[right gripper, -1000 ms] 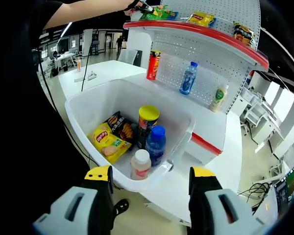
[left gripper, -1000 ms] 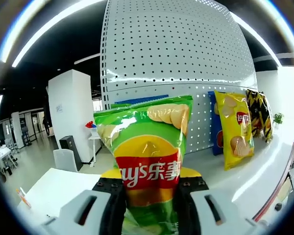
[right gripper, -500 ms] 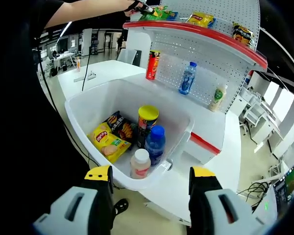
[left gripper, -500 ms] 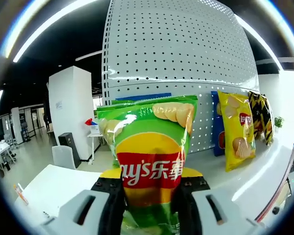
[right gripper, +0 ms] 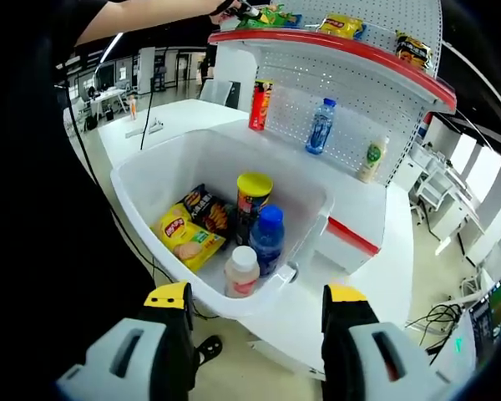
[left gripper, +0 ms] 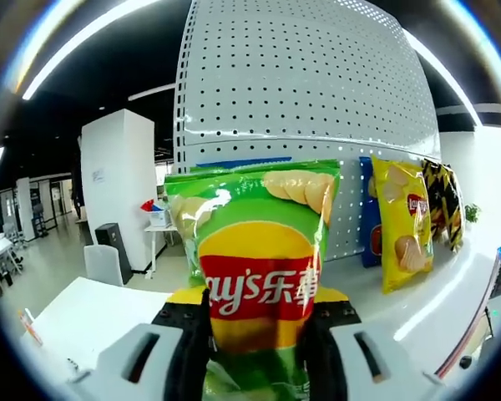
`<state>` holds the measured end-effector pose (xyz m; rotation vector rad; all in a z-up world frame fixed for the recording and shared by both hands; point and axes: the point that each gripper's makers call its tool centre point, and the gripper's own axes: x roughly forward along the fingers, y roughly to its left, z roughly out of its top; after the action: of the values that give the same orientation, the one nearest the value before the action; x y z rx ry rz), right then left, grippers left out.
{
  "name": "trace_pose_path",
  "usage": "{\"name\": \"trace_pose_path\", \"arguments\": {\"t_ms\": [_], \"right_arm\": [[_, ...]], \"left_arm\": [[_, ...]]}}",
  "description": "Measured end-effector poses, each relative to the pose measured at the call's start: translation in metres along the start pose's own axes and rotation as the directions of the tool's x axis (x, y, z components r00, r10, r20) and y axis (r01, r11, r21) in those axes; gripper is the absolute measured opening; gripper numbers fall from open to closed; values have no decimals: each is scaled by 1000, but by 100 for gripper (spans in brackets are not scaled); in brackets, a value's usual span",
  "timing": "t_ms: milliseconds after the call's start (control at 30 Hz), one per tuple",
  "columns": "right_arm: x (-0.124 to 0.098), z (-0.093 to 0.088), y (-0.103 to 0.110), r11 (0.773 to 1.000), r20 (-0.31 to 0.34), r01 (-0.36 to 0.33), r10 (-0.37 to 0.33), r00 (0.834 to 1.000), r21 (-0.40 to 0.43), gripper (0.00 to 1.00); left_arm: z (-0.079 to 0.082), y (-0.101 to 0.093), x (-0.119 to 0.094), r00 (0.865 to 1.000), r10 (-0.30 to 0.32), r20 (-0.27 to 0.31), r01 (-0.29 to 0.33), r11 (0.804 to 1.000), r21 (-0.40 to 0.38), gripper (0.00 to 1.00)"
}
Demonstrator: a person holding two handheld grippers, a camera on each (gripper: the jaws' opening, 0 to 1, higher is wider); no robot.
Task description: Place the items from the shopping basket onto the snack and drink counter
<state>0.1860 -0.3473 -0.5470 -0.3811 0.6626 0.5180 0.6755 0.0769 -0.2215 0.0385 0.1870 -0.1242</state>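
Five items in basket (right gripper: 142, 196), one green bag (left gripper: 252, 276) gripped

Bright ceiling strips (left gripper: 83, 42) glare overhead (fisheye bends edges); sharp focus

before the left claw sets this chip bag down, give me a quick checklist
1. Left claw shut on the green chip bag: ok.
2. Bag upright, label facing the camera: ok.
3. Bare shelf beside the yellow chip bag: ok.
4. Bag bottom resting on the shelf: cannot tell, hidden by the claw.
5. Right claw open and empty above the white basket: ok.
6. Basket emptied: not ok, bags, a can and bottles remain.
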Motion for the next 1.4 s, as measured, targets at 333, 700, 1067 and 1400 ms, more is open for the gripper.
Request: {"name": "trace_pose_path", "arguments": {"t_ms": [333, 700, 1067, 1400], "right_arm": [[4, 2, 4, 1000, -2, -11, 11, 1000, -6, 61], [8, 7, 3, 999, -6, -13, 13, 1000, -31, 61], [10, 8, 4, 999, 7, -17, 17, 1000, -33, 61], [10, 5, 9, 999, 10, -32, 32, 999, -39, 62]], "left_arm": [[-7, 8, 4, 1000, 8, 15, -7, 999, -32, 66], [-12, 10, -1, 1000, 18, 0, -18, 999, -29, 89], [1, 10, -13, 999, 33, 32, -32, 999, -18, 95], [9, 7, -29, 998, 4, 59, -3, 1000, -16, 95]]}}
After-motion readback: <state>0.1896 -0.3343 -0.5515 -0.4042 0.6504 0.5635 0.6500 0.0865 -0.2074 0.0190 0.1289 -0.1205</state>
